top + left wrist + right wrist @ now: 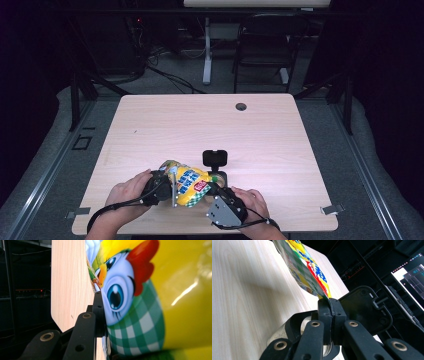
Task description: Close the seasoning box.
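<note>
Two claws [172,192] [214,187] clamping snack bag [190,182] edges, table [200,125] beyond open.

One yellow snack bag [187,182], one black lidded container [215,162], two grippers, one table [165,125].

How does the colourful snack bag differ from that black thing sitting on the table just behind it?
The snack bag is bright yellow with a cartoon chicken and shiny; the black holder is plain and matt. The bag is soft and crinkled, the holder rigid and upright. The bag is pinched at both ends, by the left gripper and the right gripper, while the holder stands untouched. Both are over the pale wooden table.
</note>
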